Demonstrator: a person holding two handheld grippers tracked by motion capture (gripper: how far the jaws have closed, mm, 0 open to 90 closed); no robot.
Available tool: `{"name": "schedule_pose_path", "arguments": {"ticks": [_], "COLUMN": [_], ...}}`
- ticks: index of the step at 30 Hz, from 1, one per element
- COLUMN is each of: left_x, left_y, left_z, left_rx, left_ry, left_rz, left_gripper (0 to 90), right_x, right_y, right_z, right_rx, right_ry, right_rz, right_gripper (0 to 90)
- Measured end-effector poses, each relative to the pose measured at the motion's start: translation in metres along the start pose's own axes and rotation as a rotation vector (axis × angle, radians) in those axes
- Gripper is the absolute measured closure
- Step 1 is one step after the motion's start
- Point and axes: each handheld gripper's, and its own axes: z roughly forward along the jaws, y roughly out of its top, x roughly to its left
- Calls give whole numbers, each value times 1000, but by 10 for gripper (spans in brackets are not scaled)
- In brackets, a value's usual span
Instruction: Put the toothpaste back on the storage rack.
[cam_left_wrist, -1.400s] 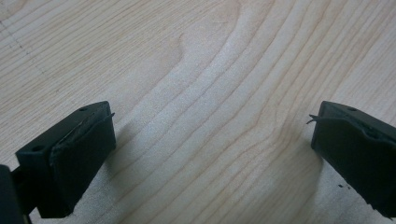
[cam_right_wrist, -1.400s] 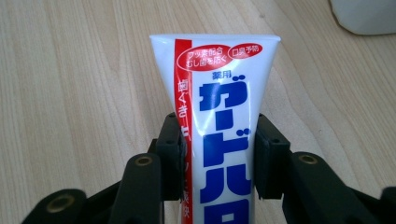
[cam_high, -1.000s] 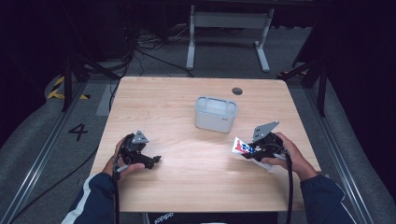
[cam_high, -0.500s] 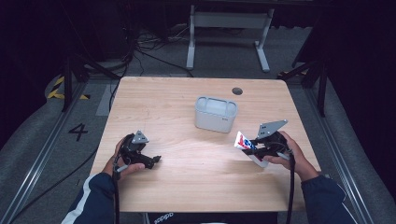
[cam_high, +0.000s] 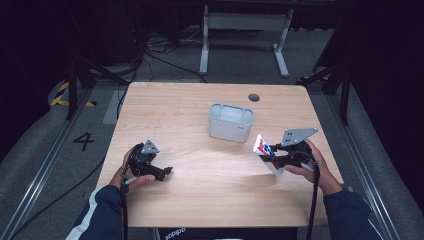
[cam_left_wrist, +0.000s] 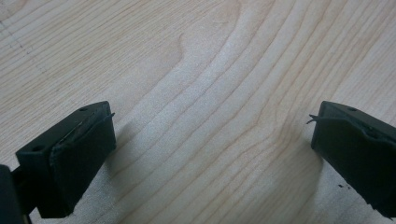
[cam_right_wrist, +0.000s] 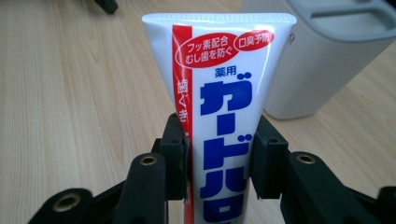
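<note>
Right claw pinching a toothpaste tube mid-body, crimped end forward toward the grey holder just beyond, probably for dropping in; left claw spread, idle, low over the wooden tabletop; dark room, cables on grey floor.

I'm looking down on a pale wooden table with rounded corners and a small dark round hole near its far edge. Beyond the table stands a white metal frame on two feet, with black cables tangled left of it. Grey carpet surrounds the table; left of it I see a painted 4 and yellow-black tape. The room behind lies dark.
</note>
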Motion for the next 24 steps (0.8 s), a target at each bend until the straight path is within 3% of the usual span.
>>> {"name": "schedule_pose_path", "arguments": {"ticks": [1,15,24], "left_x": [0,0,0], "left_y": [0,0,0], "left_z": [0,0,0], "left_rx": [1,1,1], "left_ry": [0,0,1], "left_rz": [-1,0,-1], "left_gripper": [1,2,1], "right_x": [1,7,11], "right_y": [2,13,27], "right_z": [-3,-16,-16], "right_rx": [-30,-184,-237], "right_ry": [-17,-58,-76], "right_rz": [3,11,9], "right_gripper": [641,639,638]}}
